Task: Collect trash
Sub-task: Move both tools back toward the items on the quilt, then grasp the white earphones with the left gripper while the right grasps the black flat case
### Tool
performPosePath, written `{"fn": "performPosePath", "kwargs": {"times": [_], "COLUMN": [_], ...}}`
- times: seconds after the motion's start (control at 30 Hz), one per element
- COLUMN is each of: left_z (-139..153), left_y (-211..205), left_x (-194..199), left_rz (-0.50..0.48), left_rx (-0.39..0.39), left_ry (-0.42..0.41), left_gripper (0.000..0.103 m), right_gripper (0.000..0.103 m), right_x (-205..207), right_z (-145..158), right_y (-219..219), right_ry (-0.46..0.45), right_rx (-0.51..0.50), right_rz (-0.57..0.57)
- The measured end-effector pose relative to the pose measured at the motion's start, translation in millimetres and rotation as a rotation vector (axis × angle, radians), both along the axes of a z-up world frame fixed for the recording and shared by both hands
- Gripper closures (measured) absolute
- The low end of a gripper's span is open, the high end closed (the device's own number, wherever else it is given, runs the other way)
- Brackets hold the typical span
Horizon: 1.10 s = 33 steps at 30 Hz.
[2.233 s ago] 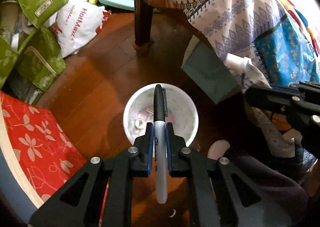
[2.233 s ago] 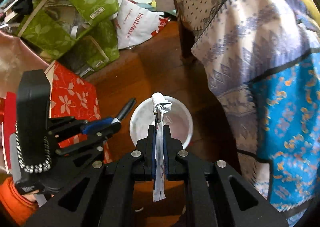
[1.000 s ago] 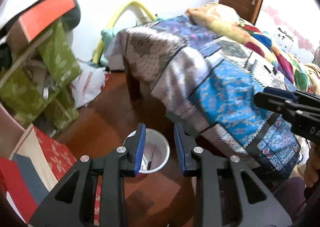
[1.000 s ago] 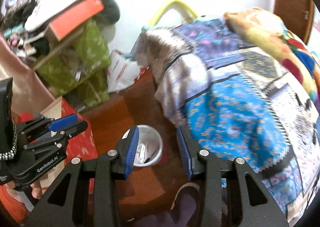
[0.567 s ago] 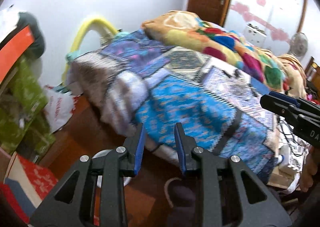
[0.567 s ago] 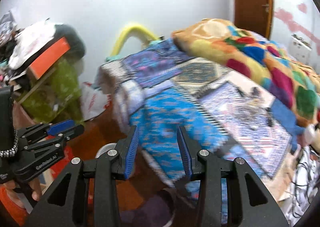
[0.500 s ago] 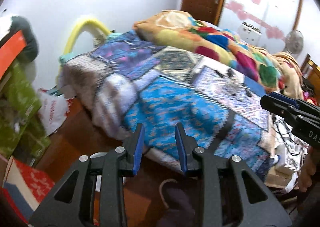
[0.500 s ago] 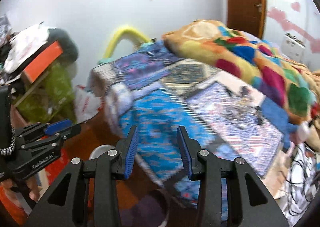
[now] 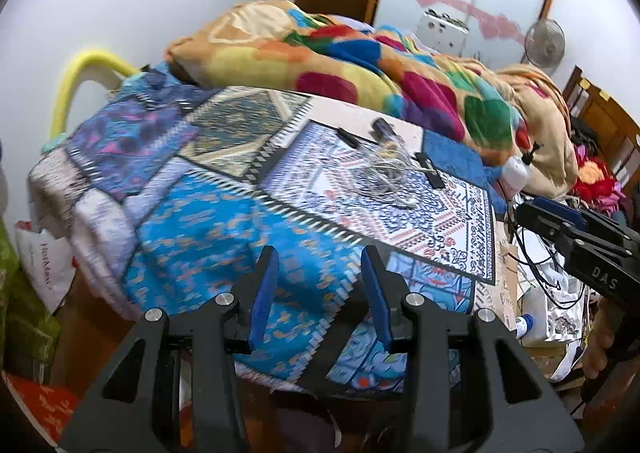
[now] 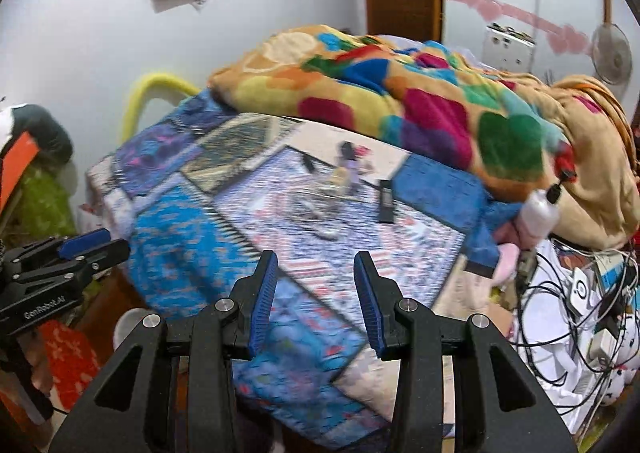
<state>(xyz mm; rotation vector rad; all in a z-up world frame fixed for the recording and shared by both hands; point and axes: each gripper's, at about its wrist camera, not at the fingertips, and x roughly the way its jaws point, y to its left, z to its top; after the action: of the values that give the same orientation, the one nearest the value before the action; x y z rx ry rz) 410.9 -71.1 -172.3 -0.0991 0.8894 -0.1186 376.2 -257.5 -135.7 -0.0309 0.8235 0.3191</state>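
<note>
The left gripper [image 9: 318,295] has just been opening and holds nothing; the right gripper [image 10: 316,301] also stands apart and empty. Ahead of both, on the patterned bedspread [image 9: 208,229], lie a tangle of white cable [image 9: 382,173] and small dark items [image 9: 348,138] below a colourful blanket [image 9: 360,69].

The left tongs [image 9: 318,295] are matte black, built of angular arms with triangular cut-outs and round silver screw heads at the joints. Their two fingers carry blue ribbed pads [image 9: 263,295] on the inner faces. The right tongs [image 10: 316,303] are of the same build: black frame, silver screws, blue ridged pads [image 10: 370,303]. White lettering marks the black side of each body, "GenRobot.AI" on the left and "DAS" on the right.
</note>
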Motion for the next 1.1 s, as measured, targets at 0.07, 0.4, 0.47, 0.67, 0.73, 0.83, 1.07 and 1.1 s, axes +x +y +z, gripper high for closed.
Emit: {"fn": "performPosePath", "kwargs": {"times": [0.07, 0.4, 0.47, 0.67, 0.73, 0.83, 1.07, 1.1], "left_z": [-8, -43, -47, -65, -73, -85, -98, -98], "left_y": [-11, -49, -54, -67, -67, -66, -74, -76], "left_x": [13, 78, 91, 131, 144, 160, 168, 168], "left_rz": [-0.027, -0.102, -0.116, -0.12, -0.114, -0.101, -0.132, -0.133], "left_rx": [0.001, -0.033, -0.038, -0.054, -0.069, -0.068, -0.045, -0.037], "left_ry": [0.018, 0.078, 0.08, 0.09, 0.098, 0.115, 0.106, 0.099], "left_gripper": [0.06, 0.06, 0.06, 0.046, 0.046, 0.046, 0.046, 0.046], "right_gripper": [0.067, 0.067, 0.067, 0.067, 0.067, 0.067, 0.066, 0.066], "right_x": [13, 73, 85, 119, 126, 136, 148, 147], "right_z": [-10, -50, -56, -78, -83, -90, -94, -95], "right_y": [-11, -36, -37, -30, -25, -19, -6, -1], "right_ry": [0.017, 0.085, 0.101, 0.154, 0.155, 0.146, 0.095, 0.08], "right_rx": [0.0, -0.02, -0.008, 0.006, -0.016, -0.051, -0.106, -0.132], "right_rz": [-0.019, -0.047, -0.043, -0.007, 0.002, 0.008, 0.039, 0.058]}}
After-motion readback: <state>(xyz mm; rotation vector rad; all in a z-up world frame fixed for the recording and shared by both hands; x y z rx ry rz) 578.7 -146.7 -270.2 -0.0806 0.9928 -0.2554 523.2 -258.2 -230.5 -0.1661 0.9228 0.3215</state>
